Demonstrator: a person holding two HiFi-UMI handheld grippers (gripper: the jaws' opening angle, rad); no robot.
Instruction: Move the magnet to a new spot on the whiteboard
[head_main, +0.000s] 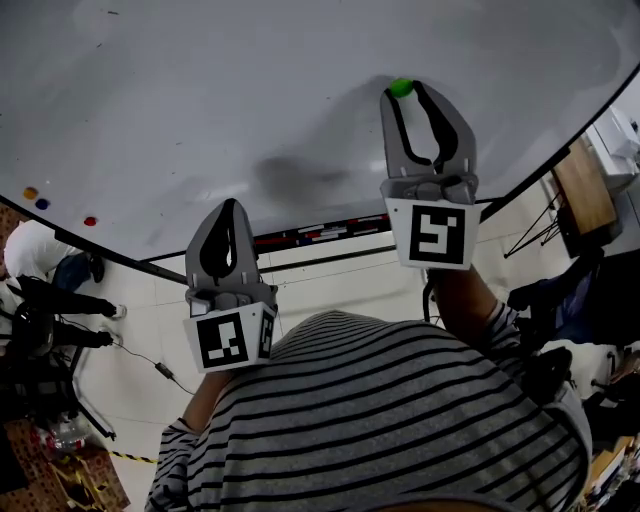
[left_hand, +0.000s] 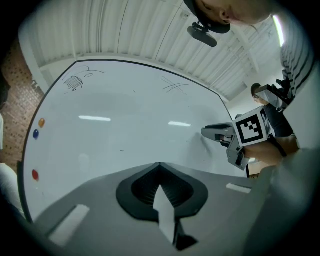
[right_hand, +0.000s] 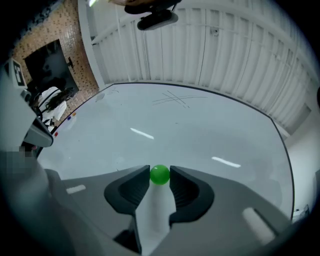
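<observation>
At the upper right of the whiteboard (head_main: 200, 100), the right gripper (head_main: 408, 92) was clamped on a small green magnet (head_main: 401, 87), the ball pinched between the very tips of its two jaws. In the right gripper view the magnet (right_hand: 160, 174) sat squarely in the gap, with a dark jaw pad pressed to either side of it and the white surface spread out behind; whether it touched the board could not be told. The left gripper (head_main: 230, 208) was held lower and to the left, over the board's bottom edge, its jaws closed together on nothing, well apart from the green ball. Three more magnets sat far off by the left edge: an orange one (head_main: 30, 193), a blue one (head_main: 42, 203) just beside it, and a red one (head_main: 90, 221) a little further along. Faint pen strokes (right_hand: 172, 98) marked the top of the board. Below it ran a marker tray (head_main: 320, 232), and the person's striped shirt (head_main: 380, 420) filled the bottom of the head view
</observation>
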